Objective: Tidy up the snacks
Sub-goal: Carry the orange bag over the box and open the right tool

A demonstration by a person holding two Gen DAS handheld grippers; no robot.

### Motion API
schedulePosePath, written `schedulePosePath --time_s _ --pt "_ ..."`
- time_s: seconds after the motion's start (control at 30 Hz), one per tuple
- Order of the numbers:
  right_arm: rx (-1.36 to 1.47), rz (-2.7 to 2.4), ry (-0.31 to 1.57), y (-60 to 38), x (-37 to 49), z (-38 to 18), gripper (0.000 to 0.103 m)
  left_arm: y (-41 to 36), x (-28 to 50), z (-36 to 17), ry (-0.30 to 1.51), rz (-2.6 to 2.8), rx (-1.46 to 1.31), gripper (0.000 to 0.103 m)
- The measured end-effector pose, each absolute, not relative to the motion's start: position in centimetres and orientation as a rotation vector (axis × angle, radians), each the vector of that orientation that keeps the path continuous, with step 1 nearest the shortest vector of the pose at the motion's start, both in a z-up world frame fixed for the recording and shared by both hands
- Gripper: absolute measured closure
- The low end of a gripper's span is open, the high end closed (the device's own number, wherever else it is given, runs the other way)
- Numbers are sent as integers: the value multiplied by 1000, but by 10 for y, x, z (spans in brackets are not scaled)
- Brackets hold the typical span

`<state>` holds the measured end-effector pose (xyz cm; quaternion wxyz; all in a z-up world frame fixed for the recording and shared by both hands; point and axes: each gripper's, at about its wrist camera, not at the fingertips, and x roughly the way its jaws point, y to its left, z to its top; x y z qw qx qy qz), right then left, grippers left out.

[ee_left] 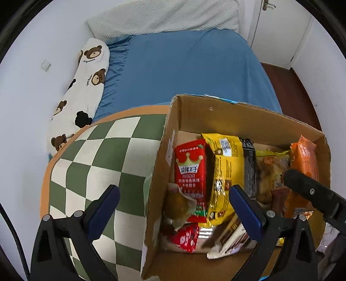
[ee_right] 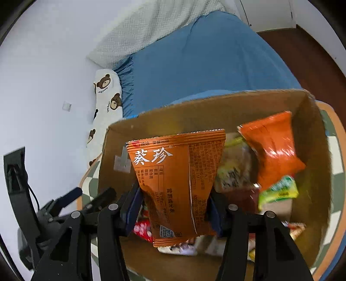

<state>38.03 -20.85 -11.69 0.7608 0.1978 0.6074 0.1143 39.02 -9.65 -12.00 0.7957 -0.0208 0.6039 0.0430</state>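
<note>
A cardboard box (ee_left: 248, 116) full of snack packets sits on a green-and-white checkered cushion (ee_left: 97, 155). Inside lie a red packet (ee_left: 190, 170), a yellow packet (ee_left: 225, 170) and an orange packet (ee_left: 305, 160). My left gripper (ee_left: 173, 207) is open and empty, straddling the box's left wall. My right gripper (ee_right: 173, 207) is shut on an orange snack packet (ee_right: 177, 177) and holds it upright above the box (ee_right: 216, 108). A second orange packet (ee_right: 272, 147) and a green packet (ee_right: 279, 190) lie in the box.
The cushion rests on a bed with a blue sheet (ee_left: 183, 69). A bear-print pillow (ee_left: 84, 86) lies along the wall at left. A white blanket (ee_left: 164, 17) is at the far end. A door (ee_left: 281, 28) and dark floor (ee_left: 298, 93) are at right.
</note>
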Motion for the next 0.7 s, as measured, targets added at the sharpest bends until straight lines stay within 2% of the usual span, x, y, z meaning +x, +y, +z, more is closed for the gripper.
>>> schedulePosePath --time_s 0.03,0.1,0.37,0.43,0.7 --pt "436 257 1338 -207 386 -122 26 -96 392 -122 1299 92 -48 0" --pt "436 255 1352 -208 390 -128 13 -97 394 -125 1304 91 -47 0" --pt "274 128 1352 -233 371 -131 13 -114 389 -129 1303 57 -40 0" --pt "219 88 1346 -241 364 -128 6 -121 385 -129 1303 48 -35 0" --pt "107 4 1303 -258 340 -116 4 -143 371 -132 1309 0 -45 0"
